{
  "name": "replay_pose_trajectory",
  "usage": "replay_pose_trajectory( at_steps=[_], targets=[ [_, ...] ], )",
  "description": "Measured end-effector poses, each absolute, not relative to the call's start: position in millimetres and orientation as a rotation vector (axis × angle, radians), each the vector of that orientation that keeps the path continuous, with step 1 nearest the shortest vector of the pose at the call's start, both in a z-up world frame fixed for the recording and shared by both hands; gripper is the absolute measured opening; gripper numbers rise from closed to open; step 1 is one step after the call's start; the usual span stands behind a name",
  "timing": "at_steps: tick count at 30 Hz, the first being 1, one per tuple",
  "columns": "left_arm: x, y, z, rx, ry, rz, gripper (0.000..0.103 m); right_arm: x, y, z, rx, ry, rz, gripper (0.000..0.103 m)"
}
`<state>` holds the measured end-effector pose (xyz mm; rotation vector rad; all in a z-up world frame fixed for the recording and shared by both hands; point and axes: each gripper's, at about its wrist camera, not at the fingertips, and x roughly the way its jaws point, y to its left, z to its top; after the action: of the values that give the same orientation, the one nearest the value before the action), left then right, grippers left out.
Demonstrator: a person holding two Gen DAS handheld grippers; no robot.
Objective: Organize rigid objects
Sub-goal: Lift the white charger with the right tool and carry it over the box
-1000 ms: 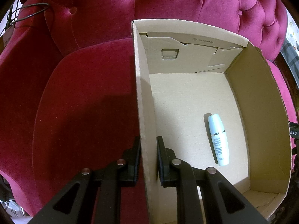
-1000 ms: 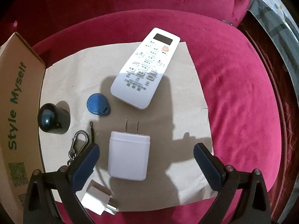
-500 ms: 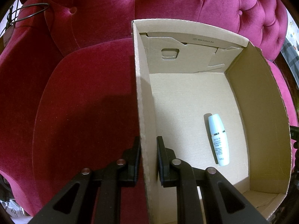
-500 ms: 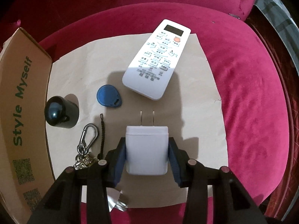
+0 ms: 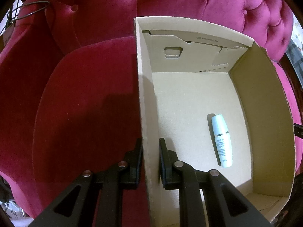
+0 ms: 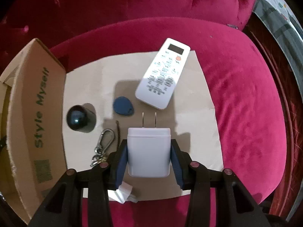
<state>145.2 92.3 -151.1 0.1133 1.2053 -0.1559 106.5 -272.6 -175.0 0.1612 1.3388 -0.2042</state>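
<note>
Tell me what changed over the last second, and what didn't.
The right gripper went from wide open around the white charger to shut on it and has begun lifting it off the paper sheet. Unchanged: the left gripper stays clamped on the box wall, the bottle lies inside, and the remote, blue tag, keys and black cap haven't moved.

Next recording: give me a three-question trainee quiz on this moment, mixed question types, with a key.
1. True or false: the right gripper is shut on the white remote.
2. Which item lies inside the cardboard box? A) blue tag B) white bottle C) keyring
3. Fill in: the left gripper is clamped on the box's ____.

Key:
1. False; it holds the white charger.
2. B, the white bottle.
3. Wall; one finger sits outside it, one inside.
</note>
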Motion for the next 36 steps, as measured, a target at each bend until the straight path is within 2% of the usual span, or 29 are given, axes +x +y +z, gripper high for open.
replay_pose_trajectory(
  at_steps=[15, 36],
  targets=[
    [146.1, 92.3, -155.3, 0.117, 1.206, -0.159, 0.017, 113.1, -228.0, -103.3, 0.091, 1.268, -0.119, 0.046],
    [145.2, 98.6, -154.4, 0.101, 1.2, -0.166, 0.016, 125.6, -117.9, -71.8, 0.003, 1.226, 0.109, 0.046]
  ],
)
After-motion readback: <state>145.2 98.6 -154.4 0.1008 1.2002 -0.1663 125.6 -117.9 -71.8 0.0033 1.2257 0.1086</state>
